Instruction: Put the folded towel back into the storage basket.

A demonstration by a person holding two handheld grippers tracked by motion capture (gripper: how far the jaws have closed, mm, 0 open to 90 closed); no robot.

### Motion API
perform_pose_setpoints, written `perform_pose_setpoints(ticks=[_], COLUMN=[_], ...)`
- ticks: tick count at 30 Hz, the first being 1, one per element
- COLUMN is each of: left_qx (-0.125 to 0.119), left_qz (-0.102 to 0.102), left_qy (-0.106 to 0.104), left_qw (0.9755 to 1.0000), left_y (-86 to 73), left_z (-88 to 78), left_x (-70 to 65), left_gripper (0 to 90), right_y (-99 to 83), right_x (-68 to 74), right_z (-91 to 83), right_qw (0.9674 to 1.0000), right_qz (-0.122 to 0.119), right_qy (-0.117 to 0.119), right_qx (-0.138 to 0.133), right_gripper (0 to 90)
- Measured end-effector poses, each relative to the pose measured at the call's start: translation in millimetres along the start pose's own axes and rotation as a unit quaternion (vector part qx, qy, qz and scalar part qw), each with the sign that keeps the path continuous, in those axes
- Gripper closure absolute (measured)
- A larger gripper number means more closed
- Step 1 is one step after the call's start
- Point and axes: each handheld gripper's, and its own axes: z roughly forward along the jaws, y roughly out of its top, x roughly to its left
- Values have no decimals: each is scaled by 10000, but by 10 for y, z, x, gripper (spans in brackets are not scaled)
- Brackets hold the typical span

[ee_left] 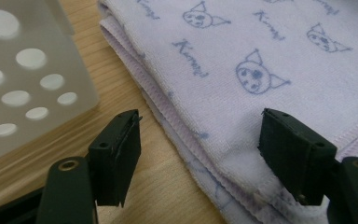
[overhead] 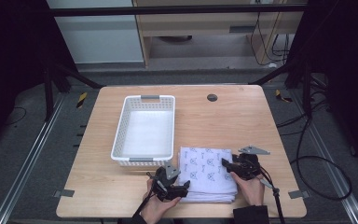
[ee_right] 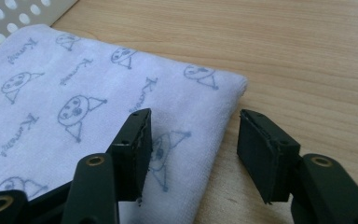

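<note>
Lower centre of the high view: left gripper (overhead: 184, 187) and right gripper (overhead: 225, 164) flank the folded towel (overhead: 208, 172), jaws spread over its edges, pinching nothing.

On the tabletop (overhead: 242, 116) the basket (overhead: 144, 131) stands left of the middle. The folded towel (overhead: 207, 172) lies just right of the basket's near corner, close to the front edge. The left gripper (overhead: 182, 187) is at the towel's left near corner, the right gripper (overhead: 225, 164) at its right edge.
</note>
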Motion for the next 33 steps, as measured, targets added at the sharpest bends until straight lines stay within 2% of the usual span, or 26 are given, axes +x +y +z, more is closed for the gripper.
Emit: perform_pose_setpoints(ticks=[3, 4, 5, 6, 7, 11, 15, 16, 19, 23, 24, 26, 27, 29, 31, 33], left_qx=[15, 14, 58, 58, 59, 41, 32, 31, 59, 95, 110, 128, 128, 143, 132, 94], left_qz=[-37, -100, -263, -263, -336, -258, -265, -275, -295, -334, -360, -491, -491, -583, -585, -500], left_qy=[-35, -65, -186, -186, -240, -241, -296, -316, -442, -520, -567, -725, -725, -794, -778, -704], left_qw=[10000, 9999, 9995, 9995, 9991, 9994, 9992, 9991, 9986, 9980, 9977, 9961, 9961, 9950, 9952, 9962], left_y=[-1, -1, -3, -3, -4, -1, 1, 1, 8, 18, 21, 23, 23, 27, 34, 37], left_z=[18, 27, 48, 48, 64, 76, 76, 73, 60, 57, 55, 54, 54, 54, 47, 29], left_x=[12, 22, 53, 53, 76, 62, 54, 50, 33, 32, 33, 36, 36, 45, 35, 9], left_gripper=[269, 260, 248, 243, 233, 236, 258, 271, 403, 435, 491, 542, 581, 597, 643, 679], right_y=[-2, -3, -7, -7, -16, -24, -22, -21, -20, -18, -18, -17, -17, -14, -5, 8], right_x=[-9, -10, -18, -18, -37, -37, -35, -34, -37, -26, -24, -10, -10, 4, 19, 24], right_z=[9, 13, 21, 21, 27, 29, 29, 28, 28, 25, 24, 22, 22, 20, 17, 11], right_qw=[10000, 10000, 9999, 9999, 9997, 9995, 9992, 9990, 9984, 9981, 9980, 9979, 9979, 9981, 9983, 9983], right_qz=[9, 8, 29, 29, 108, 133, 196, 245, 347, 391, 402, 437, 437, 422, 405, 412], right_qy=[44, 61, 114, 114, 213, 296, 352, 376, 454, 478, 488, 474, 474, 445, 413, 407], right_qx=[25, 26, 34, 34, 10, -2, 21, 42, 45, 49, 43, 26, 26, 12, 35, 33], right_gripper=[475, 485, 499, 499, 515, 558, 589, 597, 651, 702, 715, 741, 741, 752, 760, 766])
